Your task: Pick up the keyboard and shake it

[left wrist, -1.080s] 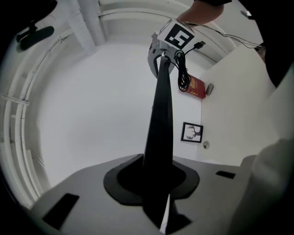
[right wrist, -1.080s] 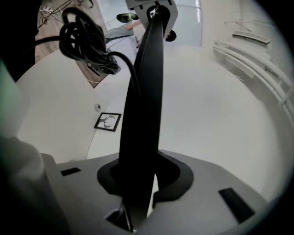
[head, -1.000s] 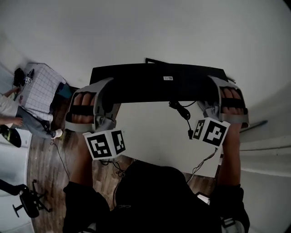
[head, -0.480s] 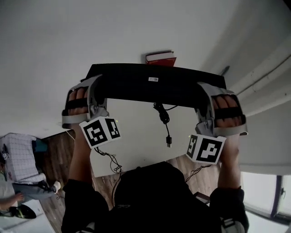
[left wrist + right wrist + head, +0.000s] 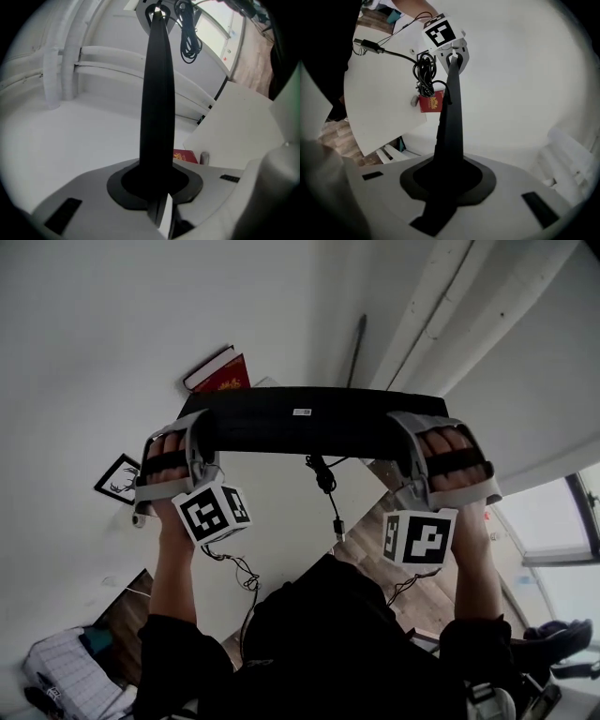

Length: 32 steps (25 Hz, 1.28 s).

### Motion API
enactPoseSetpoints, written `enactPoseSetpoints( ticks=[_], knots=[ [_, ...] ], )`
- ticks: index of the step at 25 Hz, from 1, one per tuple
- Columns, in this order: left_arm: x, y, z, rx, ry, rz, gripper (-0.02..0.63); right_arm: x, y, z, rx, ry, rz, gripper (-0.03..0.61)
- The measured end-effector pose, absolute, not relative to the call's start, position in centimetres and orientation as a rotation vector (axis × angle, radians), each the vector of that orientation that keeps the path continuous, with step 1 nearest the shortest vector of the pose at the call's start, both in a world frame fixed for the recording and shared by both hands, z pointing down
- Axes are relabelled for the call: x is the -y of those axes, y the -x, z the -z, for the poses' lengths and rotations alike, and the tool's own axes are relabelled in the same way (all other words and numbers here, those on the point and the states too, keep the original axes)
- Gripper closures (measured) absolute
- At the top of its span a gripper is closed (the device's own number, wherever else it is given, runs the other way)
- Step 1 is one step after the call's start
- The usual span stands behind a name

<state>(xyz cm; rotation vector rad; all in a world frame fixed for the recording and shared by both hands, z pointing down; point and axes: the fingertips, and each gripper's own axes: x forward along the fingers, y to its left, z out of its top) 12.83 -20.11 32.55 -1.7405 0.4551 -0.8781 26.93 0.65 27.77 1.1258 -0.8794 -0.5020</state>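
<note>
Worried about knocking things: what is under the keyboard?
Under the keyboard its cable dangles over a white table. A red book shows past its far edge. Whatever lies behind the keyboard is covered.

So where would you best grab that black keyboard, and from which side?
By its two short ends, one gripper coming in from each side. The keyboard is long, flat and thin, so jaws close across its thickness, and end grips likely keep it balanced. The left gripper and right gripper hold it so now, jaws just tightened, cable dangling.
</note>
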Motion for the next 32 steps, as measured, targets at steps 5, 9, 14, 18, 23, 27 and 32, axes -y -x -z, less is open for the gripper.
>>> enactPoseSetpoints(
  ticks=[5,9,14,18,23,27,32],
  knots=[
    [16.7,-10.4,-39.2,-0.290,1.731,1.002,0.541,-1.9,-26.7,-34.1,1.151,-1.018,0.313,0.492],
    [15.1,-4.4,-44.9,-0.231,1.746,1.172,0.538,-0.1,-24.0,-41.8,1.360,-0.851,0.217,0.491],
    [14.0,4.5,-52.9,-0.141,1.850,1.454,0.537,2.9,-17.6,-50.3,1.557,-0.616,0.097,0.490],
    [10.5,11.4,-59.5,0.014,2.000,1.714,0.534,3.0,-11.8,-56.2,1.636,-0.348,-0.048,0.491],
    [6.3,15.3,-64.3,0.153,2.151,1.876,0.534,2.0,-8.5,-62.1,1.681,-0.110,-0.141,0.491],
    [4.8,15.1,-67.1,0.226,2.244,1.968,0.534,2.1,-8.8,-65.1,1.684,0.027,-0.204,0.491],
    [5.8,13.4,-68.2,0.300,2.291,2.118,0.535,3.6,-10.5,-67.8,1.648,0.136,-0.223,0.491]
  ],
)
